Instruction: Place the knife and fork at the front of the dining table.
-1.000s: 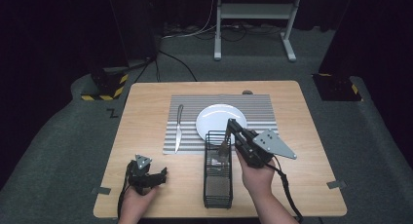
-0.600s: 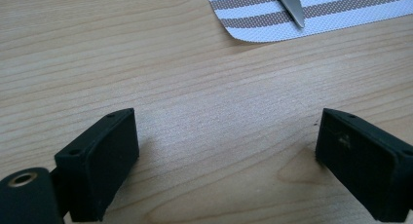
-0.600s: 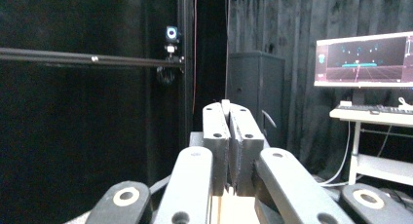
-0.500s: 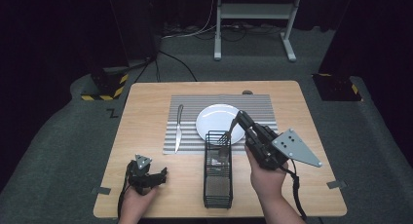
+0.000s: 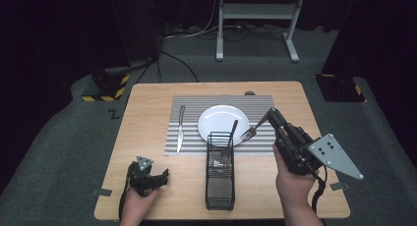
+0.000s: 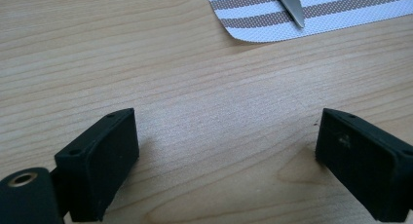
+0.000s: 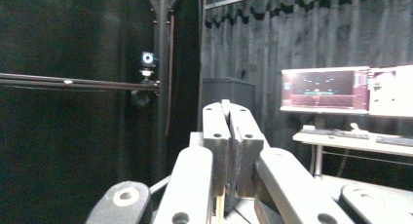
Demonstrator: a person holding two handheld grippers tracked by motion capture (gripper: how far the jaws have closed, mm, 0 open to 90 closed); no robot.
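Fork of silver metal (image 5: 249, 133) is held clamped by its handle in the right gripper (image 5: 271, 114), above the striped placemat (image 5: 196, 106) just right of the round white plate (image 5: 220, 123). It should be lowered level and laid parallel to the table's (image 5: 147, 103) right edge, clear of the plate rim and the black wire caddy (image 5: 220, 173). At the near left corner the left gripper (image 6: 224, 156) rests with jaws apart, nothing between them

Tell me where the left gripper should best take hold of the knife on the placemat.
Probably across the thin handle, its far half, coming down from above: the knife lies flat on the placemat with its blade tip toward the person.
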